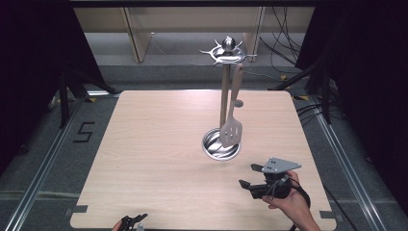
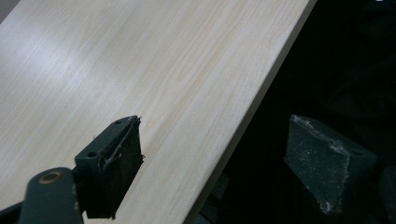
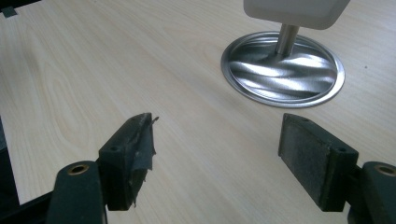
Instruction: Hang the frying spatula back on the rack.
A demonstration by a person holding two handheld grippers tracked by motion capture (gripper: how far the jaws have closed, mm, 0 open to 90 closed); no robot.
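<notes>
A metal utensil stand (image 1: 224,96) rises from a round shiny base (image 1: 214,147) right of the table's middle, with a ring of hooks at its top (image 1: 228,50). A pale slotted spatula (image 1: 231,130) hangs from one hook, its blade just above the base. My right gripper (image 1: 248,175) is held in a hand at the front right, jaws open and empty, pointing left past the base. In the right gripper view, the base (image 3: 261,74) and the spatula's lower edge (image 3: 294,9) lie beyond the gripper (image 3: 217,121). My left gripper (image 1: 132,222) sits open and empty at the table's front edge (image 2: 212,126).
The light wooden table (image 1: 159,144) is bare apart from the stand. In the left gripper view the table's edge (image 2: 243,126) runs diagonally, with dark floor beyond it. Black curtains, cables and metal floor rails surround the table.
</notes>
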